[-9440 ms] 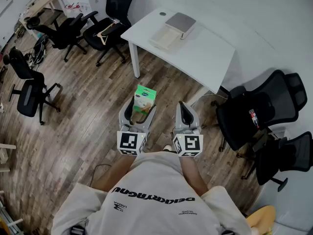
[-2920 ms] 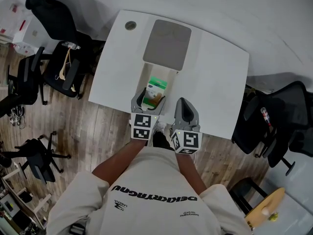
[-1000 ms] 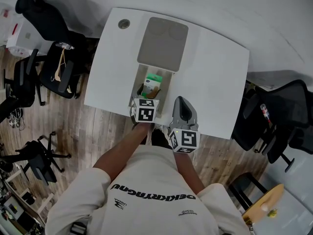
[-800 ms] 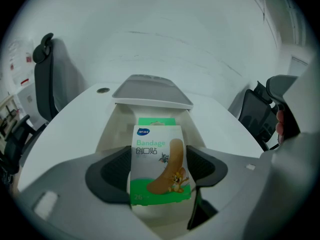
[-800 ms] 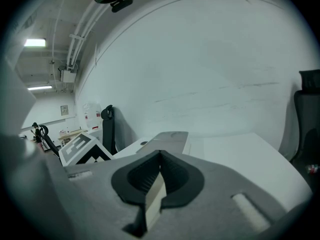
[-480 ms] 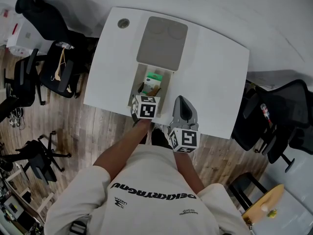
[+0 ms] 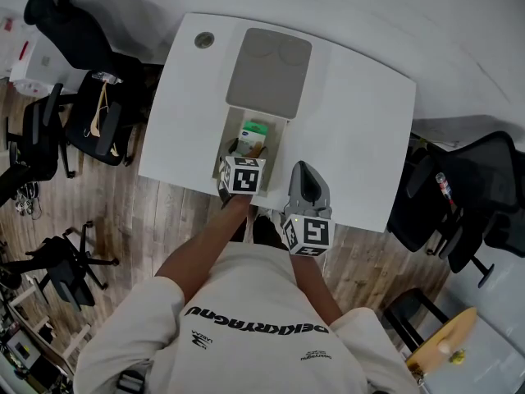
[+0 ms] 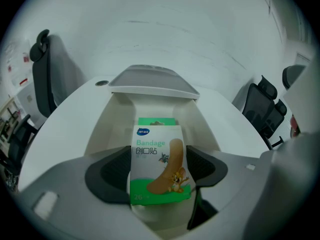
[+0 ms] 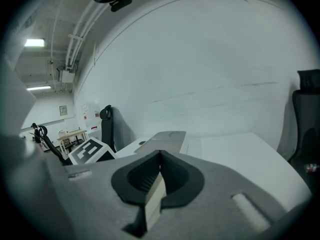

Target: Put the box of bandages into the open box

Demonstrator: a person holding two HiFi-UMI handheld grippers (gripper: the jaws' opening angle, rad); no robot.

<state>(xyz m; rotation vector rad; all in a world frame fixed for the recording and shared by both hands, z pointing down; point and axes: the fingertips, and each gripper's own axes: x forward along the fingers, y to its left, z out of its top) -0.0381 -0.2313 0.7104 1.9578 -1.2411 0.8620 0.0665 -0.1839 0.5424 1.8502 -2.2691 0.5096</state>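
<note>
The left gripper pinches the box of bandages upright by its sides. The open box lies just ahead of and below the jaws, its long axis running away from them. The pack's underside is hidden, so I cannot tell whether it touches down. The right gripper, pressed together and empty, hangs alongside, farther from the opening.

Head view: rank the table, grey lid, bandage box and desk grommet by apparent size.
1. white table, by far the largest
2. grey lid
3. bandage box, partly hidden at its near end but still clearly larger than the last
4. grommet, smallest
</note>
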